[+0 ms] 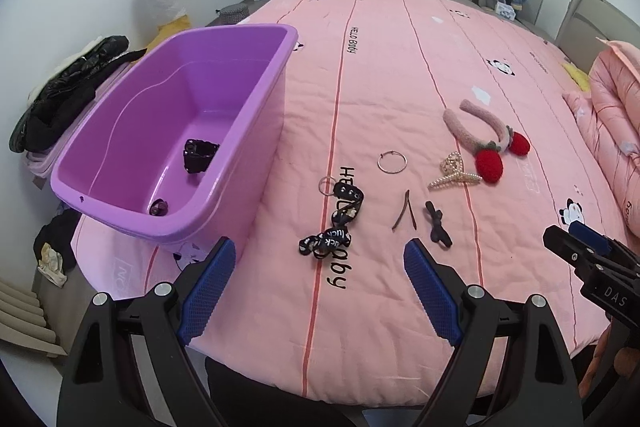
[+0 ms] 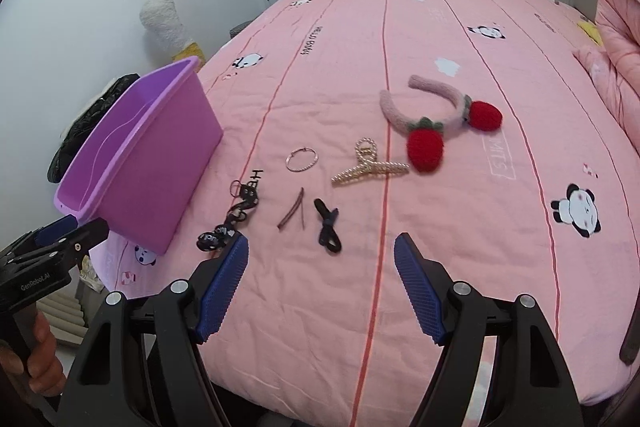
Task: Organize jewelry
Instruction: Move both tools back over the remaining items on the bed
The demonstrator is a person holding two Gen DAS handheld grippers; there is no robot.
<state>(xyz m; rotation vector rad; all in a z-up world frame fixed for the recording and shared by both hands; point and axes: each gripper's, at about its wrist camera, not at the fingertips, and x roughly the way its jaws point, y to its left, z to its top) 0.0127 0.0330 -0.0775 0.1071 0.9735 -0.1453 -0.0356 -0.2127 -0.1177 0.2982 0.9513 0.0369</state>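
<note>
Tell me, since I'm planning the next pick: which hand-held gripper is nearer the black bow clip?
Right. The right hand-held gripper hovers just short of the black bow clip; the left hand-held gripper is farther, off to its left.

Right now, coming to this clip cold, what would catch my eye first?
The purple tub at the left edge of the pink panda-print bedspread, already holding two small dark items. Next, the fuzzy pink headband with red strawberries toward the right, with a pearl claw clip, a hoop and dark hair pieces between. Both the left gripper and right gripper hover open and empty.
</note>
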